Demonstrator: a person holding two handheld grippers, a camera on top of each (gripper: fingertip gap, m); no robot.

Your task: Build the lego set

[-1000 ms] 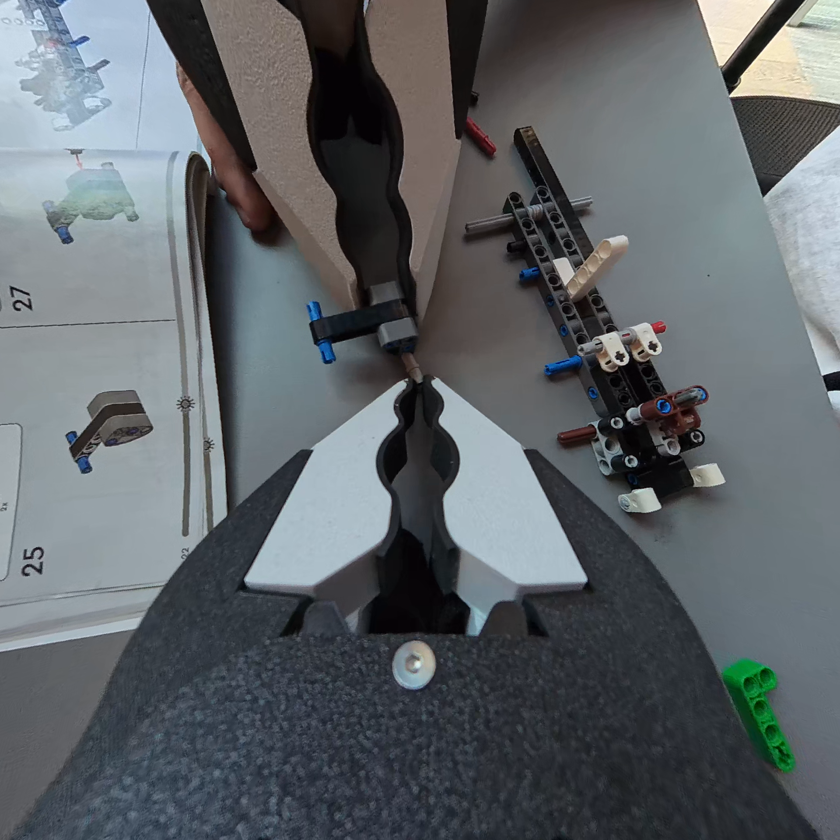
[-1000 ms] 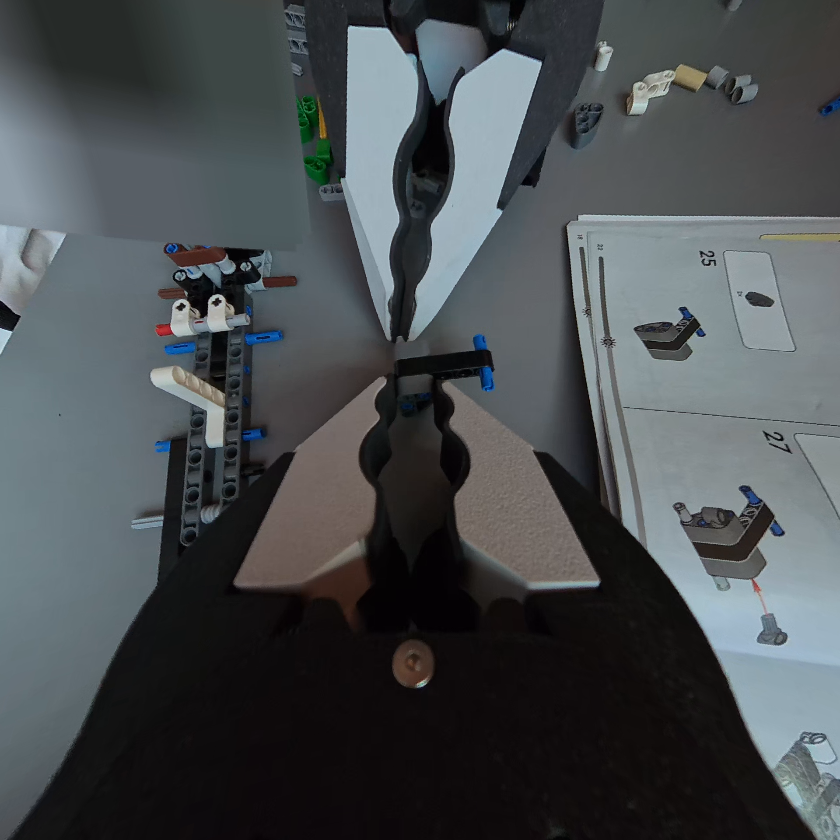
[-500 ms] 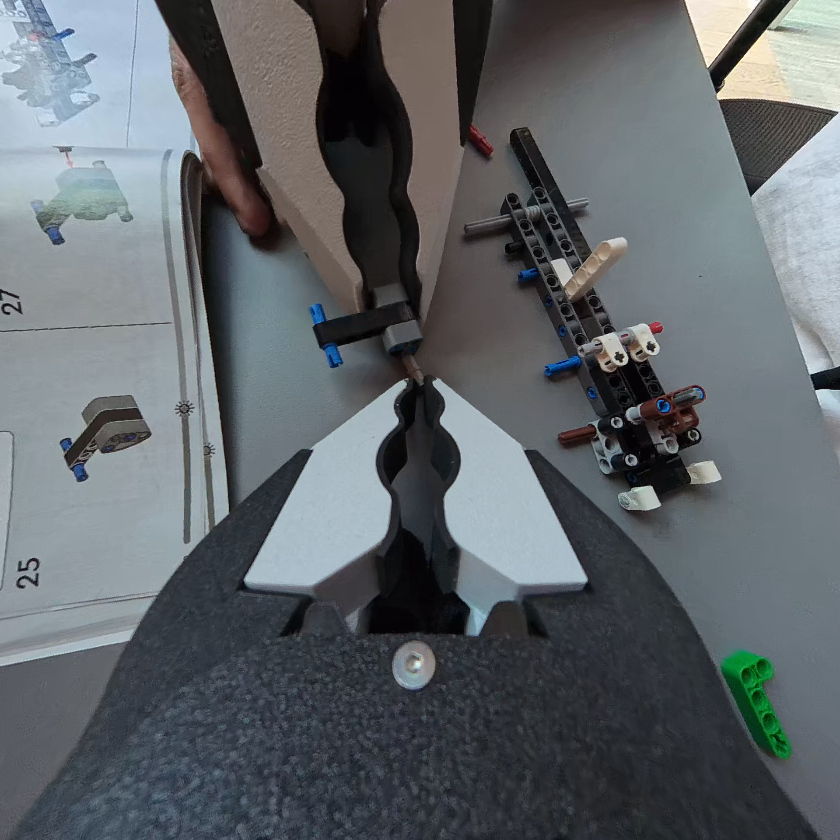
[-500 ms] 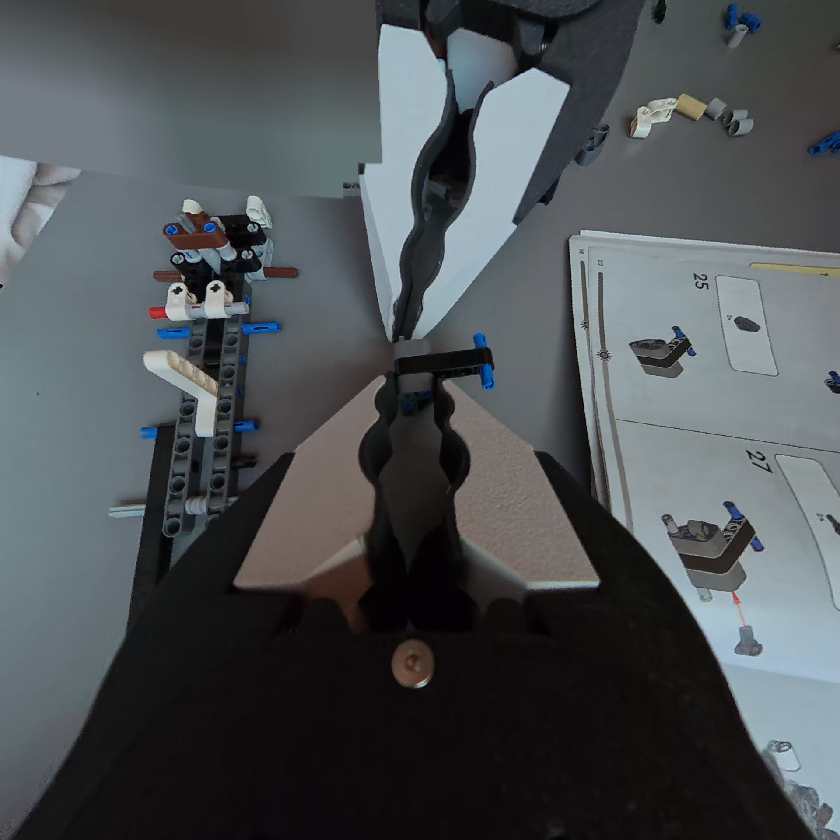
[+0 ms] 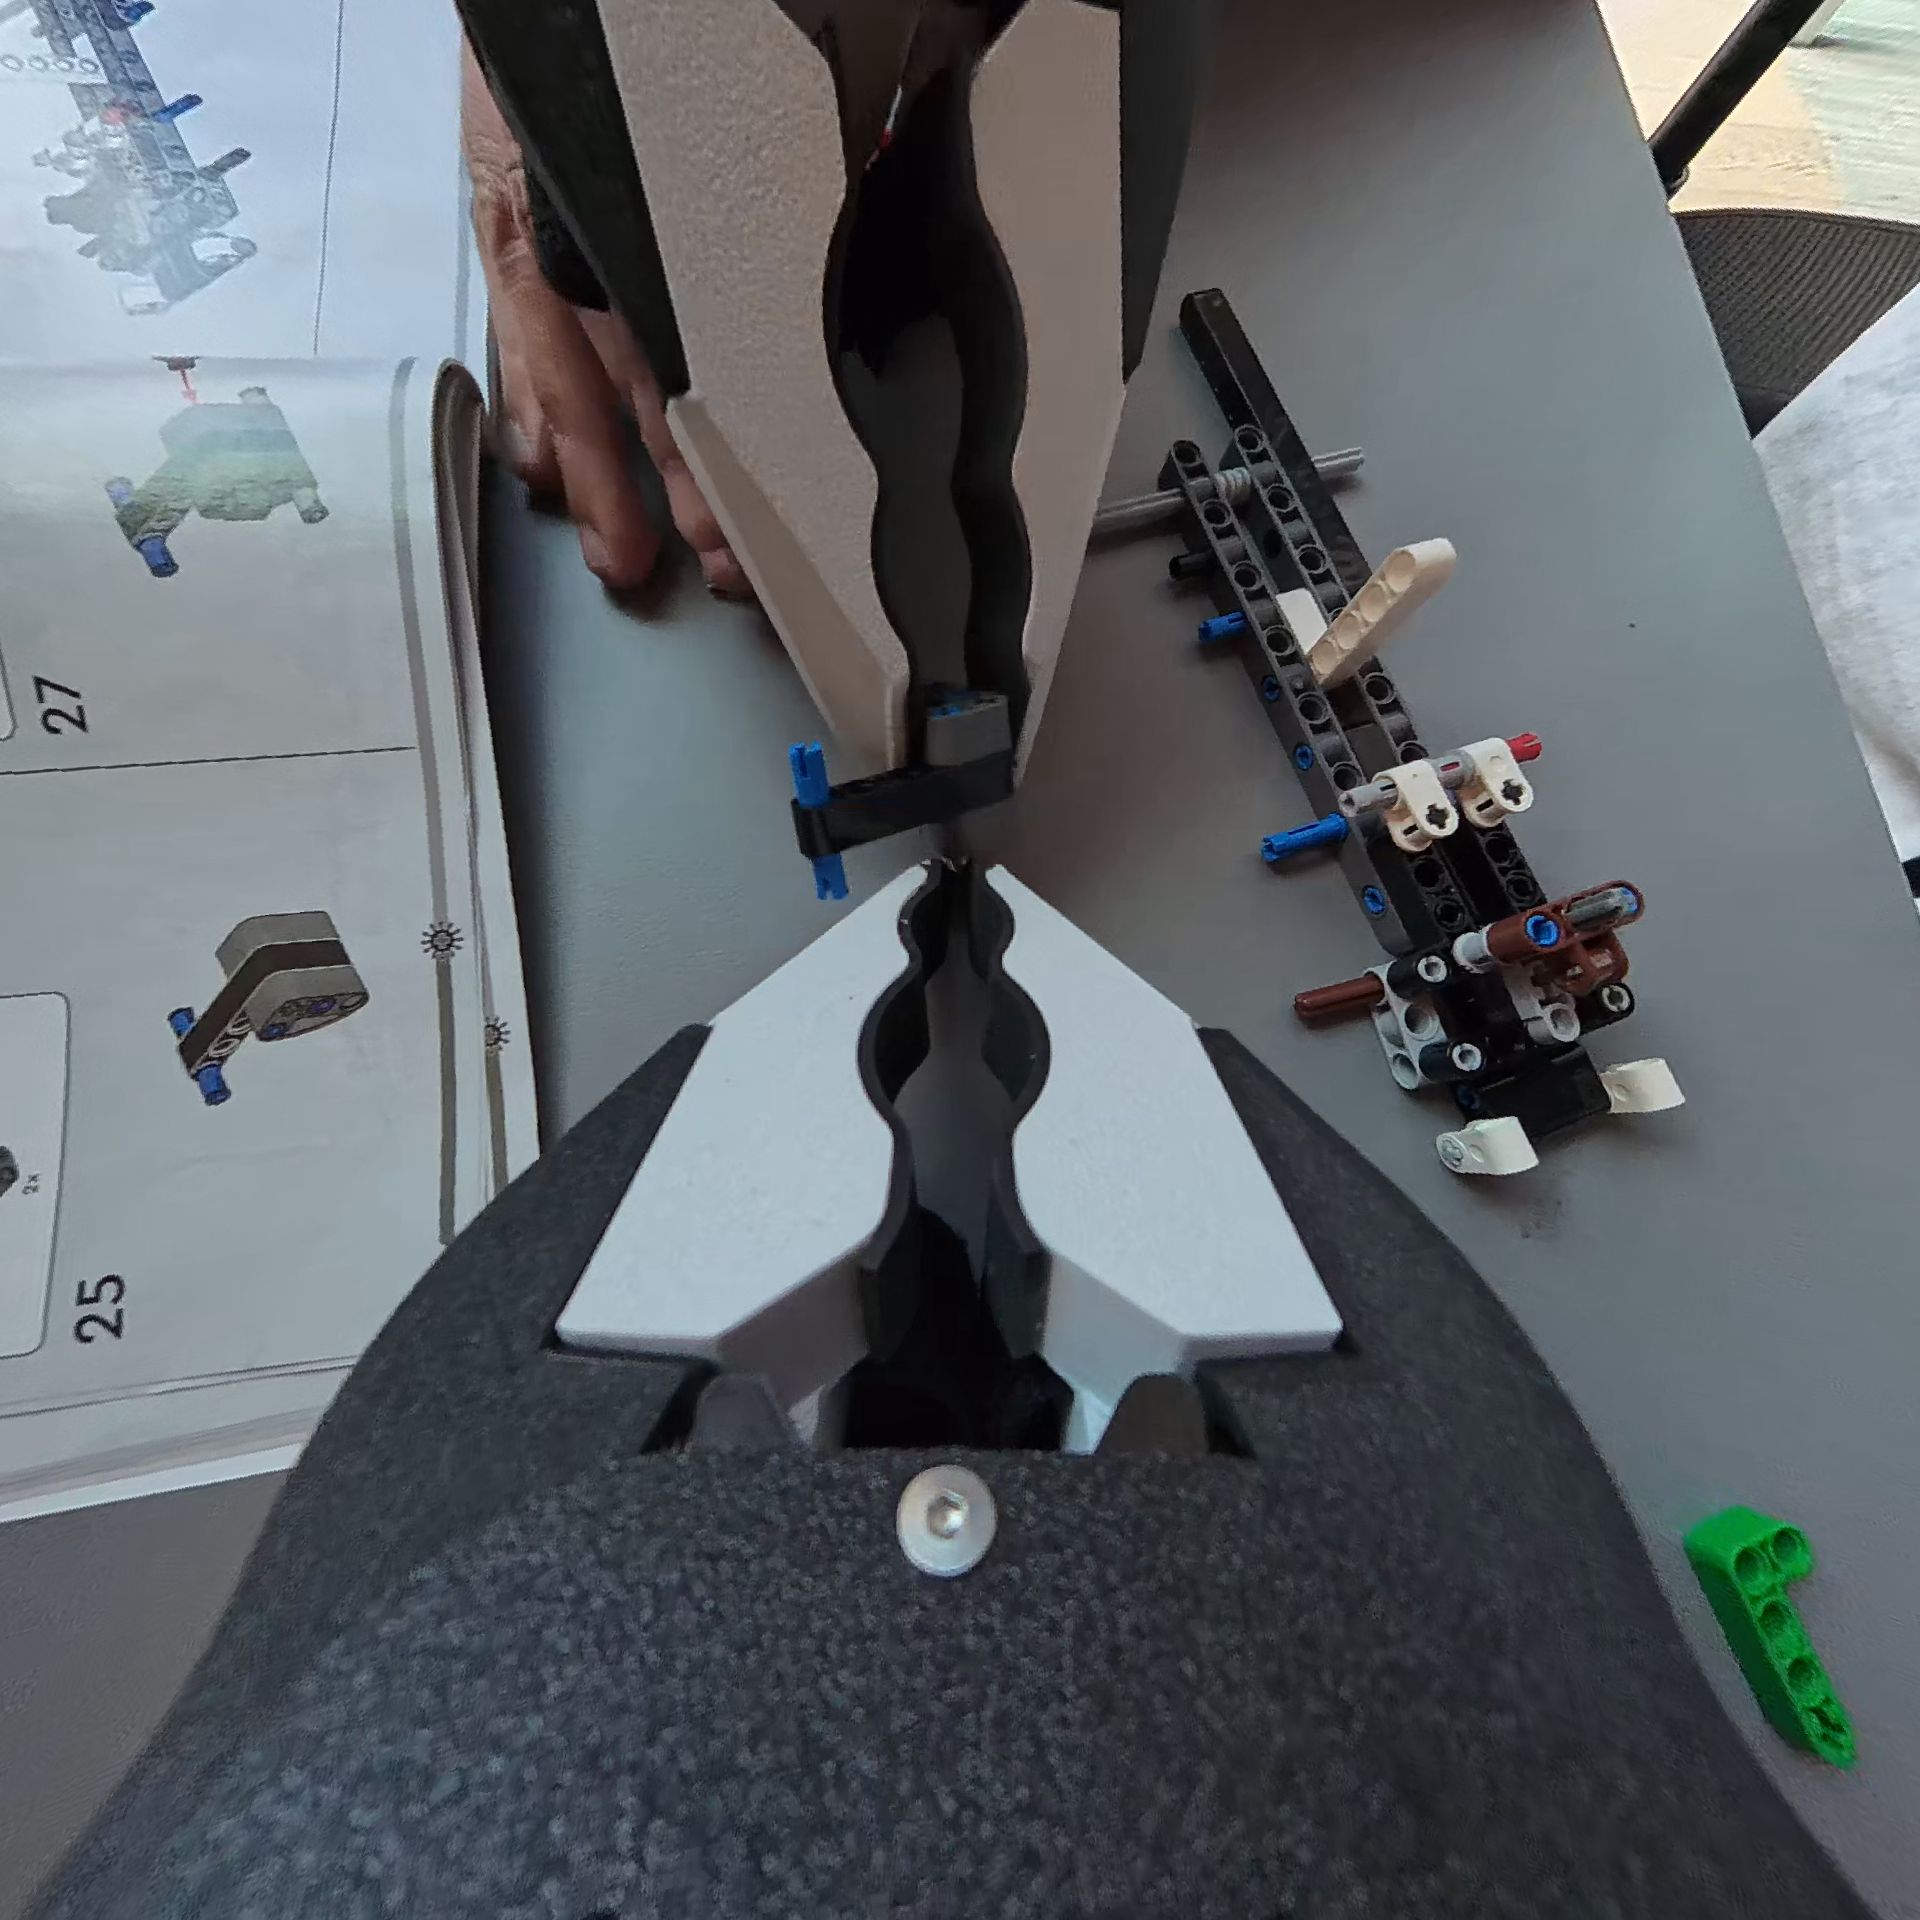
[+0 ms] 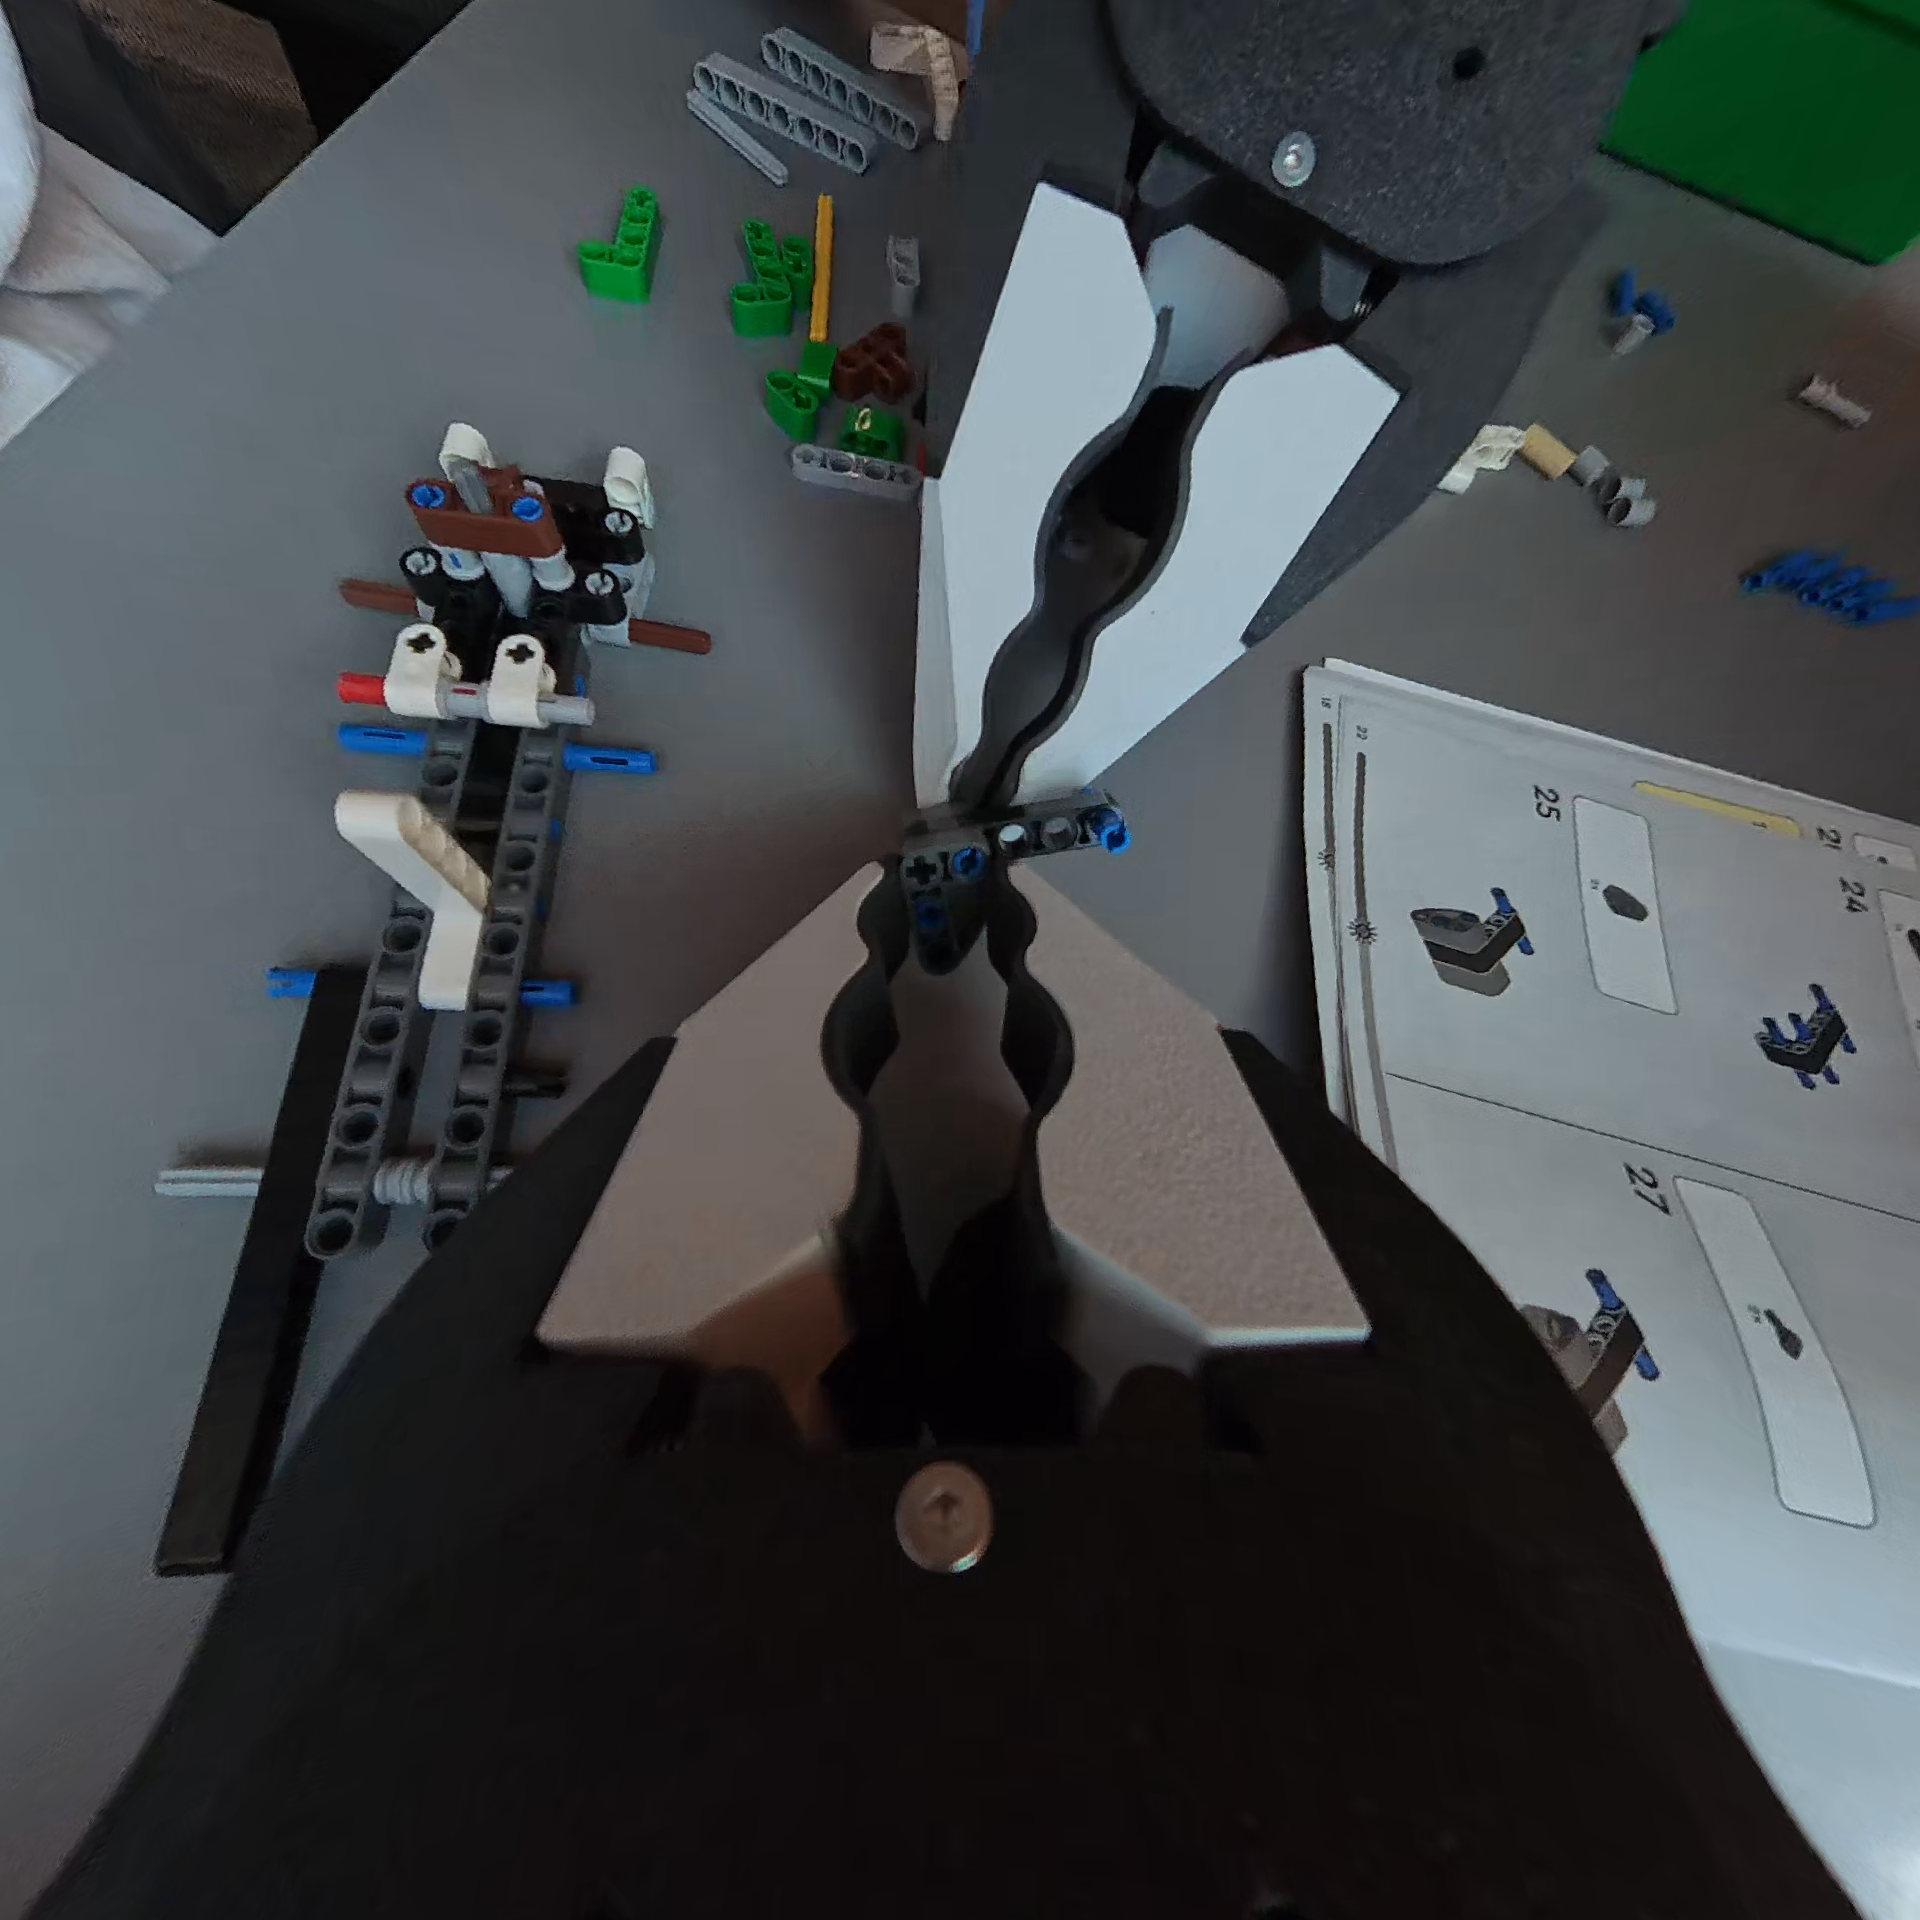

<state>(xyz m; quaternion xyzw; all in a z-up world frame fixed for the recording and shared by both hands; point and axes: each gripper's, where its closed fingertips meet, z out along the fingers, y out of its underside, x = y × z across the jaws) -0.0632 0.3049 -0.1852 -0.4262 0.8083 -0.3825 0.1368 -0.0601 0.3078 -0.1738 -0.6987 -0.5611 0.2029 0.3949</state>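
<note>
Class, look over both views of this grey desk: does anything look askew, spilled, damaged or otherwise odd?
One thing: on the long dark-grey and black beam assembly, the white angled beam lies slanted across the two parallel rails. Loose green, grey and blue pieces lie scattered on the grey desk. Nothing looks damaged.

A matte grey table [image 5: 1558,1351] filled most of both views. At the upper right of the left wrist view its edge gave way to a pale, sunlit floor [image 5: 1766,156] and a dark mesh chair [image 5: 1808,281], crossed by a black bar [image 5: 1725,94].
</note>
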